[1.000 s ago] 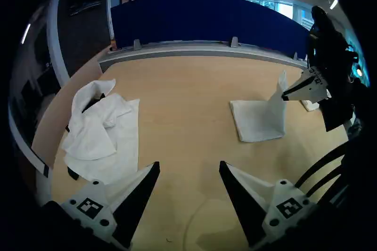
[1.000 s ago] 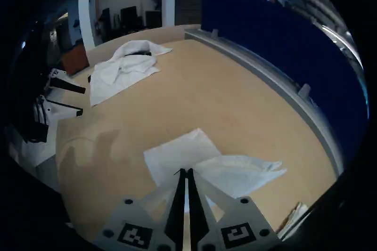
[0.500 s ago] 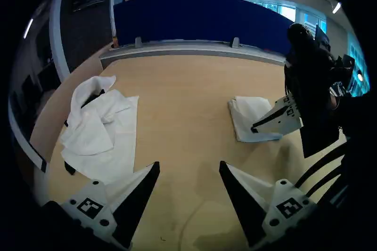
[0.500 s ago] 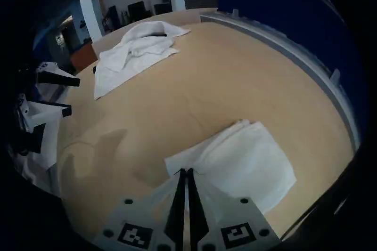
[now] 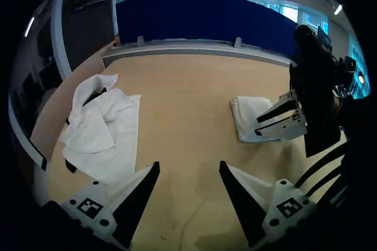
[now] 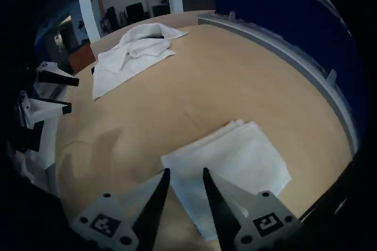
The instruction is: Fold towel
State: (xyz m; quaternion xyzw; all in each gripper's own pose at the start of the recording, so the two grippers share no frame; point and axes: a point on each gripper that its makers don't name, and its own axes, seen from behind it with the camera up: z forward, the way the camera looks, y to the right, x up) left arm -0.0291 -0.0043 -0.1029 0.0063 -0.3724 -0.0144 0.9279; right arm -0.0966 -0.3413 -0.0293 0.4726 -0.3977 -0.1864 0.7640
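Observation:
A white folded towel lies flat on the light wooden table, right of centre. My right gripper hovers at its near right edge, open, fingers apart and holding nothing. In the right gripper view the folded towel lies just beyond the spread tips of the right gripper. My left gripper stands wide open above bare table near the front edge, apart from both towels. It is also seen as the left gripper far left, open.
A crumpled heap of white towels lies at the table's left side, seen too as the heap. A blue partition with a grey rail lines the far edge. A dark chair back stands at the right.
The right gripper carried the lifted half of the towel down over the rest, laid it flat, then opened and let go. The left gripper stayed put and open.

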